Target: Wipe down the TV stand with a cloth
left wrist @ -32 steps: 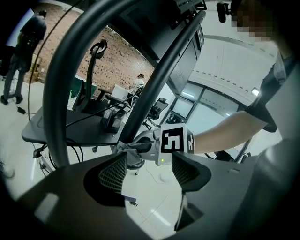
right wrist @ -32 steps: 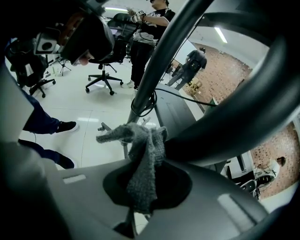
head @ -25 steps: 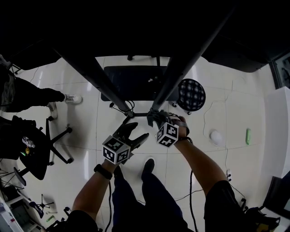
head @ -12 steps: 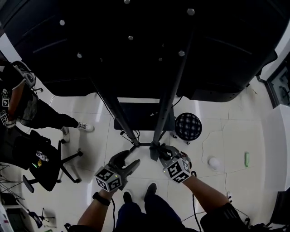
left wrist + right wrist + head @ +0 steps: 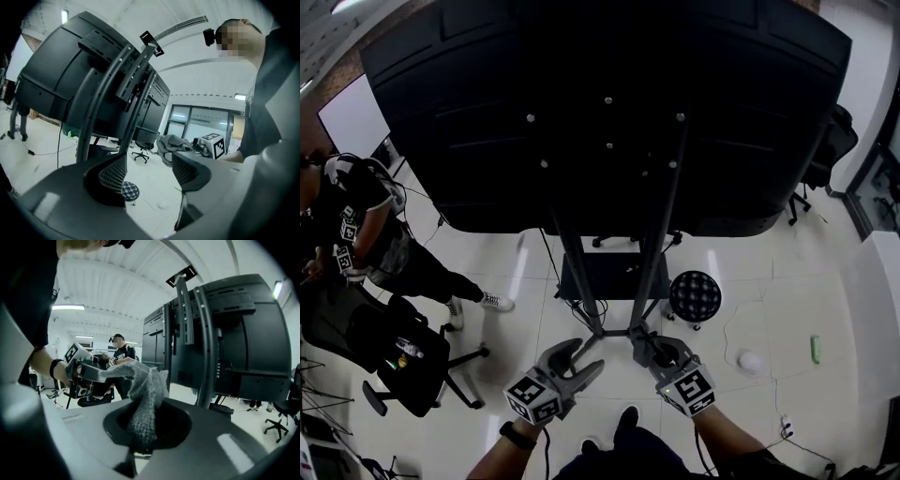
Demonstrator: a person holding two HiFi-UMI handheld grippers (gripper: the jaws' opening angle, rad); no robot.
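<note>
Shifted lower in the head view since before, the right claw [image 5: 645, 345] is clenched on a grey knitted cloth [image 5: 143, 394] beside the base of the black metal TV stand [image 5: 654, 267]; the left claw [image 5: 581, 358] is held released.

Dark grey left hand-held gripper [image 5: 577, 362] and right hand-held gripper [image 5: 644, 348], black-and-white marker cubes [image 5: 534, 398]; black wristband [image 5: 508, 434]; black shoe [image 5: 627, 419].
</note>
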